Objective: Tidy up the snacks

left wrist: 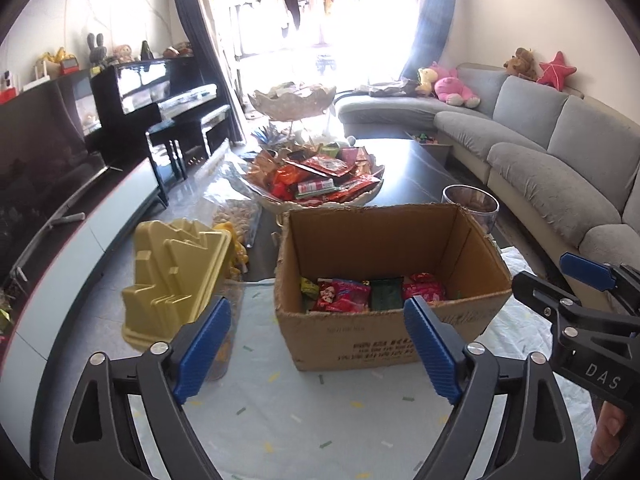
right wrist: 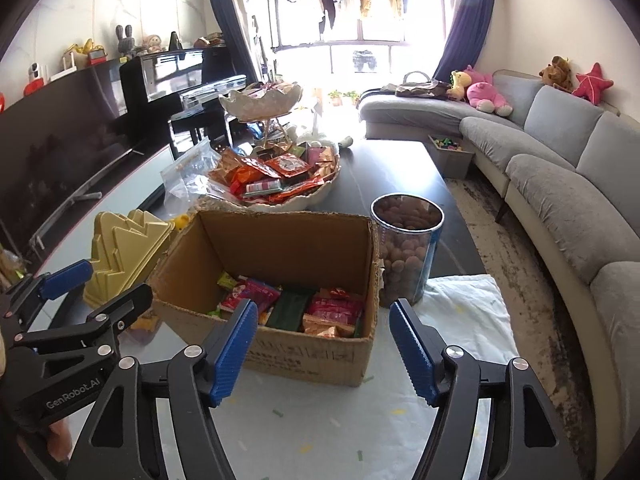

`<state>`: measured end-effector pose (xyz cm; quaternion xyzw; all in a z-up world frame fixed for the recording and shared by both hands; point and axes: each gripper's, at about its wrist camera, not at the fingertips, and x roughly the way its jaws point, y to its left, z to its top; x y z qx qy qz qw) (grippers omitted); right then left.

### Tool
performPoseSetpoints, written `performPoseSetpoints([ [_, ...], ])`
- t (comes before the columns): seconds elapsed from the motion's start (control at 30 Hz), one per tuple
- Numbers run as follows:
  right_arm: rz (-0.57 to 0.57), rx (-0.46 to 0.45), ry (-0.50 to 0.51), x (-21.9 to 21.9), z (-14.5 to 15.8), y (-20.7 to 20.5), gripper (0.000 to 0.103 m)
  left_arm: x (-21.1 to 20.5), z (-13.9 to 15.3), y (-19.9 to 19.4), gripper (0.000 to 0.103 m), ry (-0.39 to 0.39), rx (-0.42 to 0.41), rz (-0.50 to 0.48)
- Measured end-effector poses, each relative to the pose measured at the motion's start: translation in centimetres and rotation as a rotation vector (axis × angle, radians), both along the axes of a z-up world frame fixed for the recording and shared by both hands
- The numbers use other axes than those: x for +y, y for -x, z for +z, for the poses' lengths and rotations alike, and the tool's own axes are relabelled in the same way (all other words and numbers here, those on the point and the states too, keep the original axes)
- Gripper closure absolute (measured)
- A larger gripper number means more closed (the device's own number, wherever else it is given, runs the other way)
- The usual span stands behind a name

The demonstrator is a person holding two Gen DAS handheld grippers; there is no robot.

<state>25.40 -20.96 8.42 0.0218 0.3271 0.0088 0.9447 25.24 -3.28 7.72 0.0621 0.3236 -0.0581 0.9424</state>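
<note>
Room: a bright living room with a grey sofa (left wrist: 532,152), a black piano (left wrist: 156,96) and a sunlit window behind.
Tabletop (left wrist: 416,168): dark and long, its near end under a pale cloth (left wrist: 280,412) flecked with colour.
Cardboard box (left wrist: 384,336): stands open on the cloth, straight ahead of both claws; snack packets (left wrist: 352,294) lie flat across its bottom, and much room is left.
Gold lid (left wrist: 176,276): a stepped plastic shape just left of the box.
Snack bowl (right wrist: 304,200): white and scalloped, beyond the box, heaped with red and orange packets.
Clear canister (right wrist: 408,248): just right of the box, full of brown round pieces.
Left claw (left wrist: 316,348): jaws wide apart, nothing between them, short of the box's front wall.
Right claw (right wrist: 324,354): jaws apart, nothing held, also short of the box.
Step in hand: likely between packets, both claws free.
Next move: probably a reach over the box to the bowl, closing on one loose packet's edge.
</note>
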Motion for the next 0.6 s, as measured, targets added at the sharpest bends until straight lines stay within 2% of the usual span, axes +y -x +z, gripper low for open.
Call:
performPoseSetpoints([
  [0.13, 0.000, -0.014, -0.012, -0.3, 0.2, 2.2, 0.031, 0.8, 0.4, 3.1, 0.007, 0.022, -0.029, -0.004],
  [0.23, -0.005, -0.034, -0.010, -0.3, 0.3, 4.2, 0.023, 1.0, 0.7, 5.1, 0.005, 0.014, -0.058, -0.008],
  [0.37, -0.012, -0.062, -0.002, -0.1, 0.3, 6.8, 0.022, 1.4, 1.0, 7.5, 0.001, 0.017, -0.097, 0.000],
  [0.6, -0.013, -0.091, 0.025, 0.5, 0.1, 10.0, 0.018, 2.1, 1.0, 10.4, 0.000, 0.037, -0.118, 0.003],
])
